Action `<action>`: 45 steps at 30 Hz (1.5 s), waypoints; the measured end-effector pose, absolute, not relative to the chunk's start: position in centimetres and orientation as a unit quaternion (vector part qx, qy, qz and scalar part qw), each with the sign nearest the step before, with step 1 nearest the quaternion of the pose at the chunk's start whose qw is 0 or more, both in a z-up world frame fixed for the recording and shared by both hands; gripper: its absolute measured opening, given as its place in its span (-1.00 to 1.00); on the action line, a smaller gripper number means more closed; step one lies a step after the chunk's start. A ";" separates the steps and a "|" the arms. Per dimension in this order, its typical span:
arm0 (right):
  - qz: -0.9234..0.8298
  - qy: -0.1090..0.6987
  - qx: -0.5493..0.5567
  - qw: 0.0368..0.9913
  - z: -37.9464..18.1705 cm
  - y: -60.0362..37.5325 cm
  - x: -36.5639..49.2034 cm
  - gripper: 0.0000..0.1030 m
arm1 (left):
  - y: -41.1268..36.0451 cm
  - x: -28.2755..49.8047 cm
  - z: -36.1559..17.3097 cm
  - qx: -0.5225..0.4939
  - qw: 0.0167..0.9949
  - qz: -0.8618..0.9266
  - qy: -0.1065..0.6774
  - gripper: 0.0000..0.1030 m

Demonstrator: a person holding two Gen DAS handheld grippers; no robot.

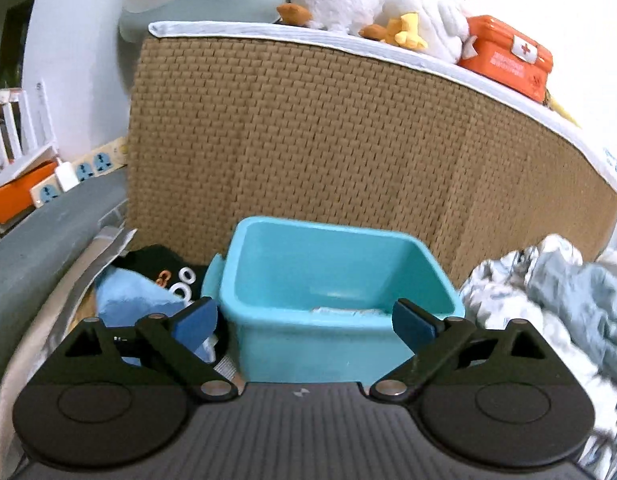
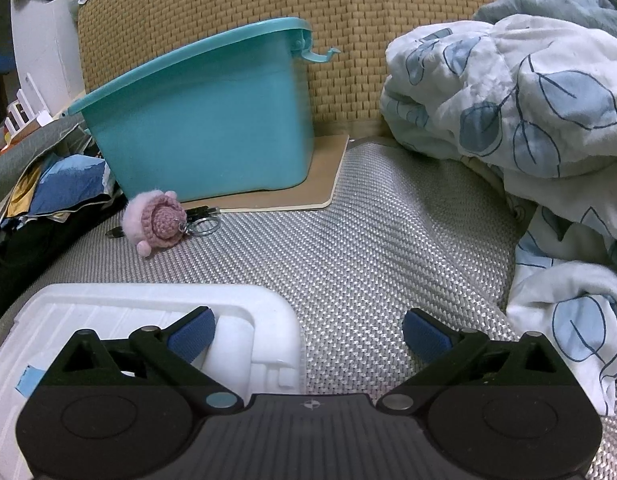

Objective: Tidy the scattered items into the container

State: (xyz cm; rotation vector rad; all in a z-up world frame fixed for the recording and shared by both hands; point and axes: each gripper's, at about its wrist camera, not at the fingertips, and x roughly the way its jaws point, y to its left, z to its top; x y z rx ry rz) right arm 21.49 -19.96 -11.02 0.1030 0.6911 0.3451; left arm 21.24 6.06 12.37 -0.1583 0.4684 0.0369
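A woven tan headboard (image 1: 308,140) stands against white wall (image 1: 76,40).

Woven headboard (image 1: 308,128), plush ducks (image 1: 408,12), first-aid tin (image 1: 508,56), rumpled leaf-print quilt (image 2: 528,92).

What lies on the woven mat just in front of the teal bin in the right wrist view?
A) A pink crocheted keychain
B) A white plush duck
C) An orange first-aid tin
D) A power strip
A: the pink crocheted keychain with its metal rings lies at the foot of the teal bin.
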 end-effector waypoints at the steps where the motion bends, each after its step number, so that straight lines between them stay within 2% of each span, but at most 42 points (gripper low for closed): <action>1: 0.169 0.337 0.051 0.925 -11.0 -20.0 21.5 1.00 | 6.0 20.6 12.2 -0.079 0.970 0.024 0.229 0.90; 6: 0.169 0.337 0.052 0.925 -11.1 -20.0 21.5 1.00 | 5.2 17.2 11.5 -0.071 0.972 0.051 0.217 1.00; 15: 0.169 0.338 0.055 0.924 -11.1 -20.1 21.5 1.00 | 2.3 10.0 12.6 -0.068 0.974 0.083 0.201 1.00; 23: 0.169 0.338 0.056 0.924 -11.1 -20.1 21.5 1.00 | -1.8 2.8 14.6 -0.108 0.979 0.025 0.170 1.00; 30: 0.168 0.338 0.056 0.924 -11.1 -20.1 21.4 1.00 | -5.0 -1.0 14.8 -0.132 0.969 -0.059 0.201 1.00; 39: 0.167 0.338 0.056 0.925 -11.1 -20.0 21.3 1.00 | -11.3 -6.5 13.3 -0.049 0.975 -0.107 0.187 1.00; 45: 0.166 0.338 0.056 0.925 -11.1 -20.0 21.3 1.00 | -12.6 -8.0 14.0 -0.066 0.967 -0.123 0.213 1.00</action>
